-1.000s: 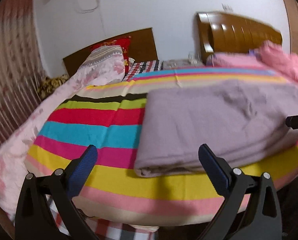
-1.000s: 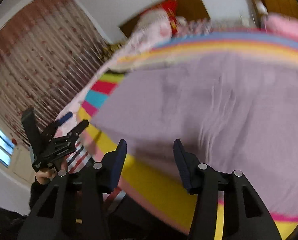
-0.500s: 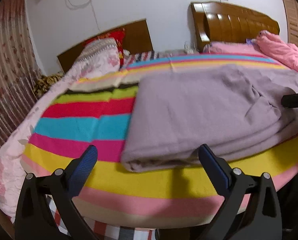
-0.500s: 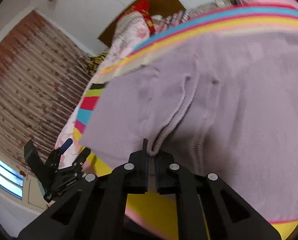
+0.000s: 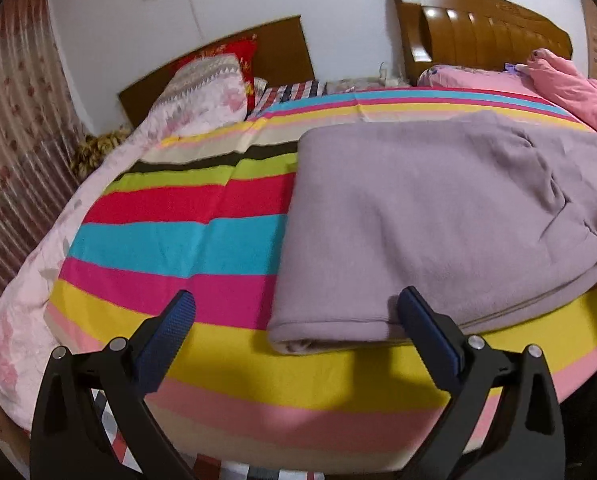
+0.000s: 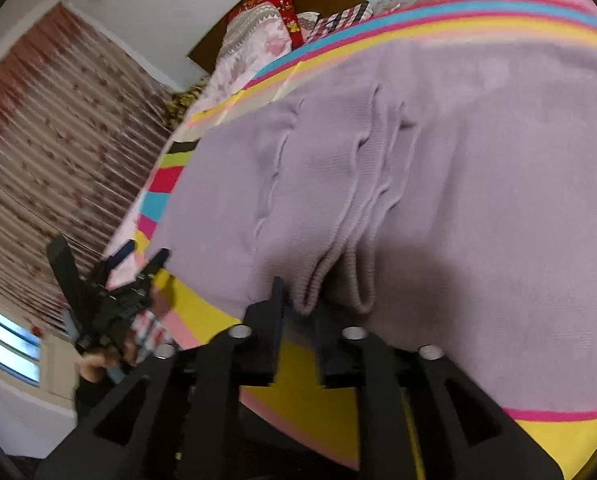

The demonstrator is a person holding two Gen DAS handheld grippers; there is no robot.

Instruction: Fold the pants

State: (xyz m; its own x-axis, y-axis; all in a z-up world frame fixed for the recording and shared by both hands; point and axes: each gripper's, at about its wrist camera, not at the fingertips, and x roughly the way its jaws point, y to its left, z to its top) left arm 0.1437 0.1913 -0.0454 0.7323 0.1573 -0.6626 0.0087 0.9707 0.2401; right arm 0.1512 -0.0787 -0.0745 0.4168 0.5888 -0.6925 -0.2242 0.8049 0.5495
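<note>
loosening its pinch, the right gripper [image 6: 302, 300] has just been opening: half a second ago its jaws sat clamped on the ribbed hem, and now a gap shows between them, with the ribbed edge loops of the pants [image 6: 418, 200] lying at the tips rather than squeezed. whether any cloth is still caught on a pad i cannot tell, since the far jaw is in shadow; it reads as a let-go. that suggests the hem it was carrying has been laid down where it belongs, so this fold looks placed rather than still in transit.

the left gripper [image 5: 298, 316] stands wide open and holds nothing. in the left wrist view the lilac pants [image 5: 418, 220] lie flat on the striped bedspread [image 5: 170, 240], already doubled over, with the near folded corner between the two blue pads and just beyond them, closer to the right-hand pad. compared with a second ago that corner sits lower and nearer in the left view, so the left gripper has drawn in toward it.

a sensible next move would be for the left to take that near corner for the following fold.
</note>
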